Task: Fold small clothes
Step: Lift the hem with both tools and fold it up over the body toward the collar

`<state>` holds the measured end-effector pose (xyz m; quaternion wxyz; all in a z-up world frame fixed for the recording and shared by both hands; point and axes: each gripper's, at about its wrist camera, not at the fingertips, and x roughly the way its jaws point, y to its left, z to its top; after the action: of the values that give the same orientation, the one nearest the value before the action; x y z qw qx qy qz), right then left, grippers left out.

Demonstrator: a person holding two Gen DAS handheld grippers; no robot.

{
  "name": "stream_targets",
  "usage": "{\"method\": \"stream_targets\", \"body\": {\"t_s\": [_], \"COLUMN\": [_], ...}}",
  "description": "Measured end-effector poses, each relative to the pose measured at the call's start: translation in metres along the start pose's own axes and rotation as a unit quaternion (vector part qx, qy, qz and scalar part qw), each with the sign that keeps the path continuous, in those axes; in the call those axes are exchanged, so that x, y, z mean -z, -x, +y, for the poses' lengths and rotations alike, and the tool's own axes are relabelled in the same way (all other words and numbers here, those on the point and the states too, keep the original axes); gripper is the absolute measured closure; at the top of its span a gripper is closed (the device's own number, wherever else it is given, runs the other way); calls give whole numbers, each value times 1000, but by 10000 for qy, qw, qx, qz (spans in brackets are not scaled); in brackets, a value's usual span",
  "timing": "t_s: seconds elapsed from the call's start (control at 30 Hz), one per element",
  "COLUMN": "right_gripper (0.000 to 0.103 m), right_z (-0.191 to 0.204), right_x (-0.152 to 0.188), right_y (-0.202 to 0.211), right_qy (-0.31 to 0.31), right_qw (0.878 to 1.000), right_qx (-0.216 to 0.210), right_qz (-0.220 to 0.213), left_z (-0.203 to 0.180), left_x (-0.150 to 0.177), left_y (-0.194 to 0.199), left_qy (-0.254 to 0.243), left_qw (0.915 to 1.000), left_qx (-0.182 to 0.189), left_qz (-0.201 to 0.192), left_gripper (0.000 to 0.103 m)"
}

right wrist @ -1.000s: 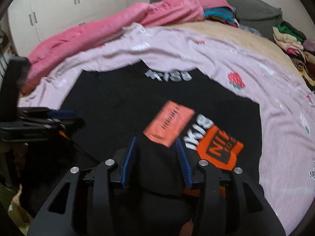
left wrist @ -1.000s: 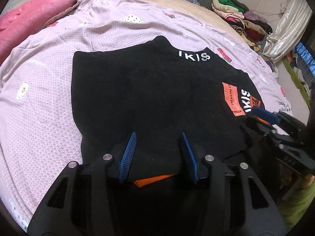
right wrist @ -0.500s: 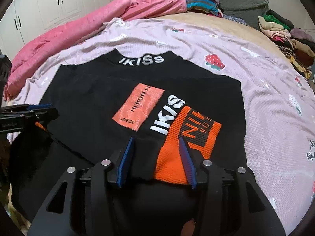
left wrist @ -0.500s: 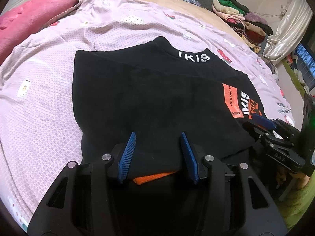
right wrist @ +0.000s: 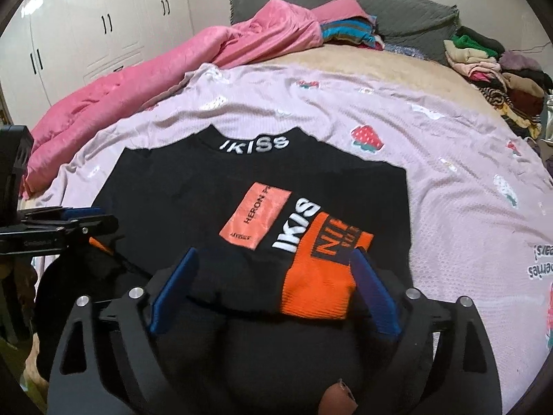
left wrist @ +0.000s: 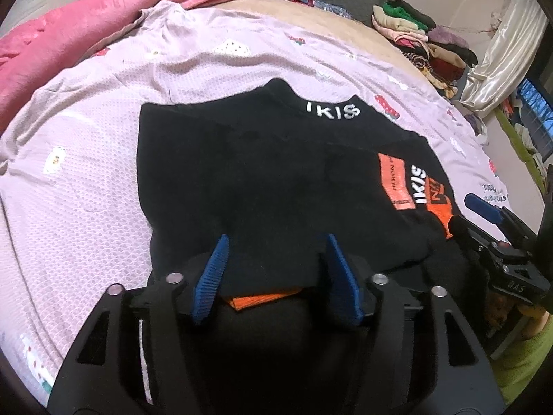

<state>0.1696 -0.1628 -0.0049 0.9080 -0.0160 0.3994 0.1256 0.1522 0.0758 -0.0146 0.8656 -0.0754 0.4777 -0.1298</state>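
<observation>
A black top (left wrist: 262,180) with white "IKISS" lettering and orange patches lies on a lilac sheet, its sleeves folded in over the body; it also shows in the right wrist view (right wrist: 193,200). My left gripper (left wrist: 276,242) is open at the garment's near hem, its blue fingers either side of the cloth above an orange cuff (left wrist: 262,299). My right gripper (right wrist: 276,259) is open wide at the near hem, its fingers either side of the orange sleeve cuff (right wrist: 321,283). Each gripper shows at the edge of the other's view.
The lilac strawberry-print sheet (right wrist: 449,186) covers the bed. A pink quilt (right wrist: 145,83) lies along the far left. A pile of folded clothes (right wrist: 490,69) sits at the far right, a grey cushion (right wrist: 397,14) at the back, white wardrobes (right wrist: 86,27) beyond.
My right gripper has opened wider and released the folded sleeve, which now lies flat on the top. My left gripper has barely moved and stays open.
</observation>
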Motion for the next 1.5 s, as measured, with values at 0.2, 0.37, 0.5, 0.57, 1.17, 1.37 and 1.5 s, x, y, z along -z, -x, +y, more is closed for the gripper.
{"method": "stream_targets", "body": {"t_s": [0.2, 0.37, 0.5, 0.57, 1.17, 1.37, 1.5], "right_gripper": [9, 6, 6, 6, 5, 5, 5], "right_z": [-4, -5, -4, -3, 5, 8, 11], "right_x": [-2, -2, -3, -3, -1, 2, 7], "right_y": [13, 22, 30, 35, 80, 90, 97], "right_qy": [-103, -109, -117, -118, -51, -14, 59], "right_qw": [9998, 9995, 9992, 9990, 9968, 9963, 9962], "right_qx": [66, 107, 119, 111, 115, 121, 110], "right_qz": [-156, -260, -358, -407, -790, -848, -864], "left_z": [-6, -9, -12, -14, -23, -22, -20], "left_x": [-3, -5, -5, -4, 12, 20, 27], "left_y": [16, 31, 41, 46, 86, 94, 98], "left_qy": [-71, -86, -110, -124, -155, -183, -197], "left_qw": [9997, 9989, 9982, 9979, 9953, 9947, 9946], "left_qx": [-128, -230, -303, -327, -330, -381, -432], "left_qz": [-200, -393, -498, -550, -896, -935, -923], "left_gripper": [29, 11, 10, 10, 10, 10, 10]}}
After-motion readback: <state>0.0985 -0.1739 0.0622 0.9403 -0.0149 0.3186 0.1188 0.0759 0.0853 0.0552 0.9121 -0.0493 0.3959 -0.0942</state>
